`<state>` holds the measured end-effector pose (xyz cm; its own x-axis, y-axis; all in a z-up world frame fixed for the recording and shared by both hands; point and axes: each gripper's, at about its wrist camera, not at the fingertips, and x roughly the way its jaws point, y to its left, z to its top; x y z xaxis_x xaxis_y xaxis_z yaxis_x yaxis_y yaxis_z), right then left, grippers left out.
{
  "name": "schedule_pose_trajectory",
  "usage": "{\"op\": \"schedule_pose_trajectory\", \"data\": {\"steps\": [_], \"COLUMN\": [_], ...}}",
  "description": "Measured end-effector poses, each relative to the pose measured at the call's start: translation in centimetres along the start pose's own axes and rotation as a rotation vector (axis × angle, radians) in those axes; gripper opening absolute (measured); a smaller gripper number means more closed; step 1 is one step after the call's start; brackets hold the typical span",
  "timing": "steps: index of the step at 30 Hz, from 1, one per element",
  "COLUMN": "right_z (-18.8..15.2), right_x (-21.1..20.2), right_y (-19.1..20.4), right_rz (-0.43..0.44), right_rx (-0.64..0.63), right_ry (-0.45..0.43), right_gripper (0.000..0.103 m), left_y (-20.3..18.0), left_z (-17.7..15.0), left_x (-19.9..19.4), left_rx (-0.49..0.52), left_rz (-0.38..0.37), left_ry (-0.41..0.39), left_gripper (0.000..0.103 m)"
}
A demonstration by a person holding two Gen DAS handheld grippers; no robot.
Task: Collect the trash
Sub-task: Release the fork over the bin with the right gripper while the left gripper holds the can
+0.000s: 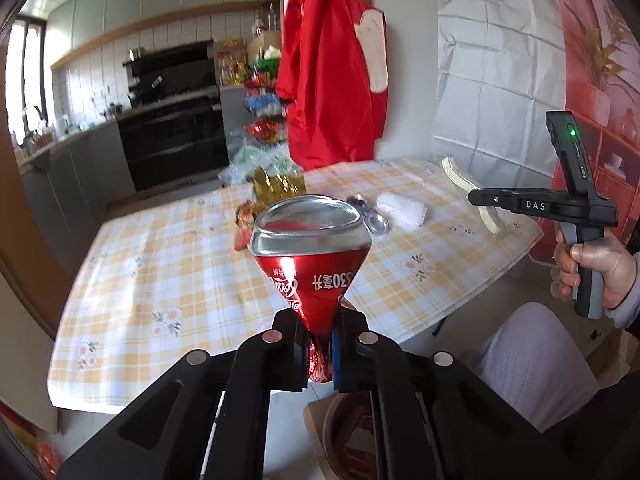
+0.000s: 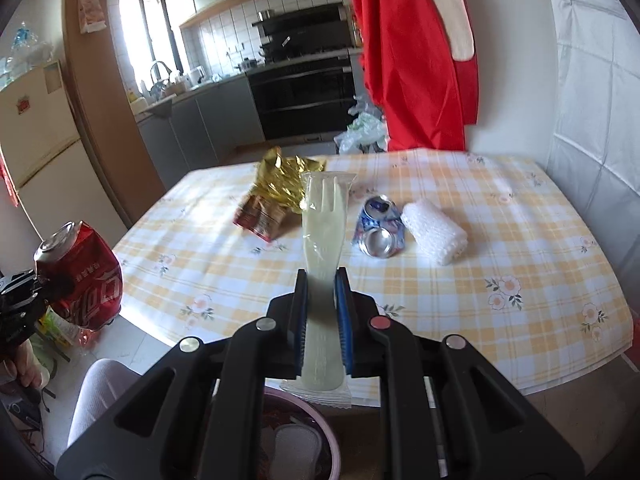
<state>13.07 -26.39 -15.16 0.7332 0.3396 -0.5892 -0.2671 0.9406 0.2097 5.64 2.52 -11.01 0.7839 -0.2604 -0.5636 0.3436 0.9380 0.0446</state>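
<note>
Claw on the left [image 1: 316, 340] is clamped tight on the crushed end of a red cola can [image 1: 310, 248], holding it up off the desk [image 1: 160, 264]. Right claw [image 2: 322, 300] pinches a wrapped plastic fork [image 2: 322, 240] by its handle. Both appear poised above a pinkish bin [image 2: 324, 412] below, probably for dropping. On the desk remain a gold wrapper [image 2: 286, 184], a red snack packet [image 2: 260, 218], a squashed blue can [image 2: 378, 228] and a white foam roll [image 2: 434, 232]; nothing blocks the drop.
</note>
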Motion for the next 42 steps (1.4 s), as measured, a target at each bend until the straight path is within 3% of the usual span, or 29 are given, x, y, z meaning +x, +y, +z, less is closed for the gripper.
{"op": "schedule_pose_trajectory", "data": {"steps": [16, 22, 26, 36, 39, 41, 42], "right_z": [-5.7, -8.0, -8.2, -8.0, -8.1, -8.1, -8.1], "right_x": [-2.1, -1.1, -2.7, -5.1, -5.2, -5.7, -6.0], "right_y": [5.6, 7.6, 9.2, 9.1, 8.9, 8.7, 8.5], "right_rz": [0.13, 0.211, 0.184, 0.157, 0.167, 0.178, 0.172], "right_rx": [0.008, 0.037, -0.023, -0.029, -0.017, 0.001, 0.01], "right_ry": [0.016, 0.074, 0.041, 0.002, -0.001, -0.033, -0.058], "right_gripper": [0.017, 0.017, 0.017, 0.017, 0.03, 0.061, 0.072], "left_y": [0.2, -0.4, -1.3, -2.3, -2.3, -2.4, -2.4], "left_z": [-4.3, -5.3, -5.6, -5.6, -5.6, -5.7, -5.9], "left_x": [-4.4, -5.1, -5.9, -7.1, -6.9, -6.5, -6.3], "left_rx": [-0.408, -0.41, -0.392, -0.384, -0.388, -0.388, -0.39], "left_rz": [0.013, -0.005, -0.011, -0.002, 0.0, 0.0, -0.003], "left_ry": [-0.126, -0.141, -0.147, -0.165, -0.159, -0.149, -0.139], "left_gripper": [0.008, 0.008, 0.008, 0.008, 0.008, 0.008, 0.008]}}
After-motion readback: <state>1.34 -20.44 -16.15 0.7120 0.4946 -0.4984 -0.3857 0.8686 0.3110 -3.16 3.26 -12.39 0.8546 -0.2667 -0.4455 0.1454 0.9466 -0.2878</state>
